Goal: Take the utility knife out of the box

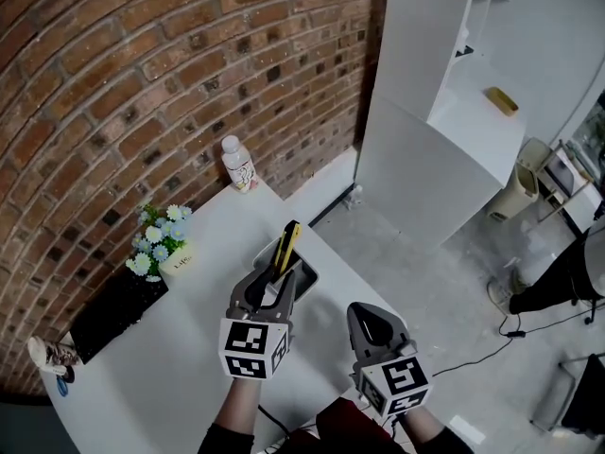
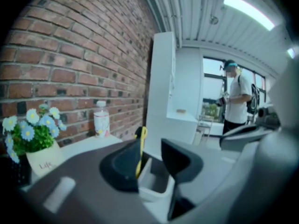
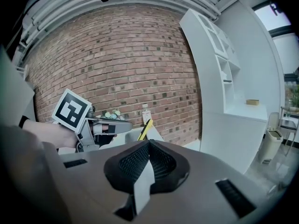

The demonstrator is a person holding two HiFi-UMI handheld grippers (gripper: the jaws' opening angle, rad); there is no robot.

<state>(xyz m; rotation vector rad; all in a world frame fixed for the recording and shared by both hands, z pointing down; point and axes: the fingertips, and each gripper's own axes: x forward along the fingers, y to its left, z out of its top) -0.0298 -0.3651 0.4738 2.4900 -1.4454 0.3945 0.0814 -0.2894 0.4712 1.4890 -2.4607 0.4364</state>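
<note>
A yellow and black utility knife (image 1: 286,246) stands on end, leaning, in a small open box (image 1: 307,277) on the white table (image 1: 180,367). My left gripper (image 1: 272,282) is right at the near side of the box, jaws open. In the left gripper view the knife (image 2: 140,146) shows in the gap of the left gripper (image 2: 149,160), close to the left jaw, and the pads do not press on it; the box (image 2: 156,181) lies just below. My right gripper (image 1: 371,324) hovers off the table edge, to the right of the box, shut and empty. The right gripper view shows the right gripper (image 3: 148,148) with the knife (image 3: 145,129) beyond it.
A small bottle (image 1: 238,164) stands by the brick wall at the table's far corner. A flower pot (image 1: 163,244) and a black tray (image 1: 113,315) sit left of the box. A white cabinet (image 1: 435,168) stands beyond the table. A person (image 2: 238,101) stands by the windows.
</note>
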